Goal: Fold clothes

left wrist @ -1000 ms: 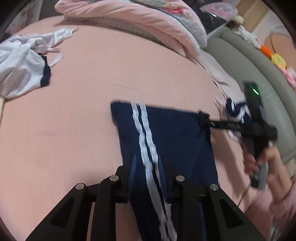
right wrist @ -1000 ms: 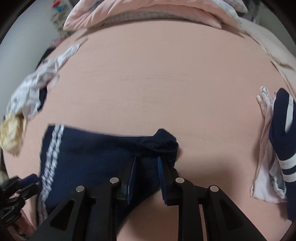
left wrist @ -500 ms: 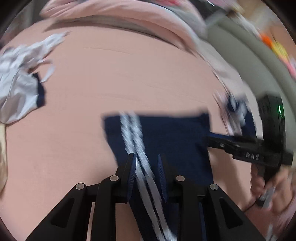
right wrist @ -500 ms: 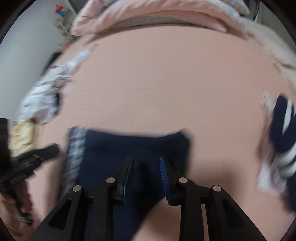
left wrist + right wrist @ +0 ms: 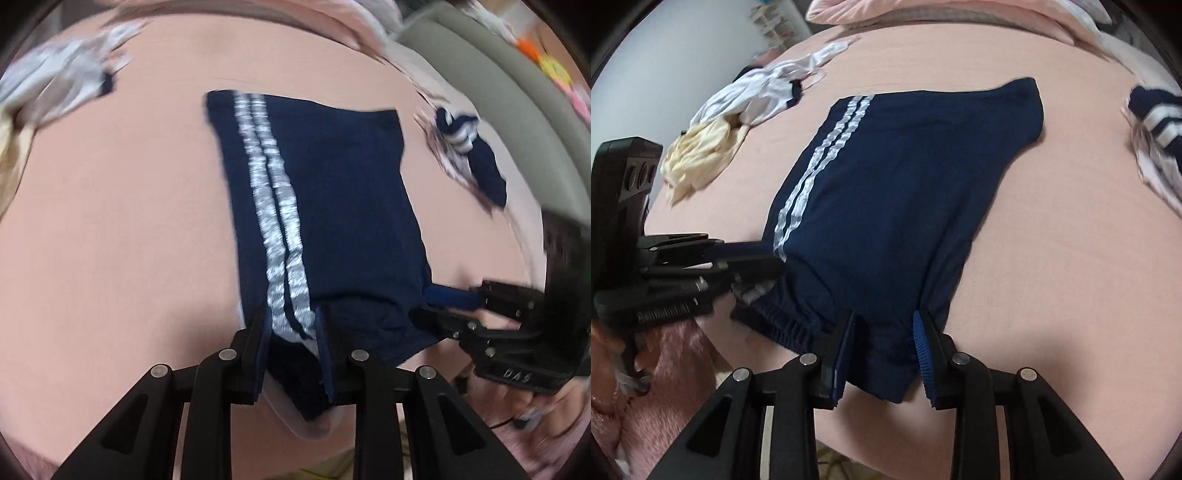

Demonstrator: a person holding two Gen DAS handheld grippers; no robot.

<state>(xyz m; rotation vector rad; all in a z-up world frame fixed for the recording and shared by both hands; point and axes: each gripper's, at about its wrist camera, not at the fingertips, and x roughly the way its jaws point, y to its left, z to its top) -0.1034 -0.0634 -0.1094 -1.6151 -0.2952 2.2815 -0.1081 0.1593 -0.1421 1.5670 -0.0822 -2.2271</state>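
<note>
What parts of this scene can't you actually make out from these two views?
- Navy shorts: near edge hidden behind the right tool, right wrist view.
- White garment: smeared by motion blur, left wrist view.
- Yellow cloth: cut off by the left edge, left wrist view.
- Striped navy clothes: cut off by the right edge, right wrist view.

This is a bedroom in a home. A wide bed with a pink sheet (image 5: 1052, 258) fills both views, with a pink duvet (image 5: 923, 11) bunched at its far end and a padded grey bed frame (image 5: 498, 85) along one side. Loose clothes lie about on the sheet: navy shorts (image 5: 905, 192), a white top (image 5: 757, 96), a yellow garment (image 5: 698, 155) and a navy striped piece (image 5: 469, 147).
</note>
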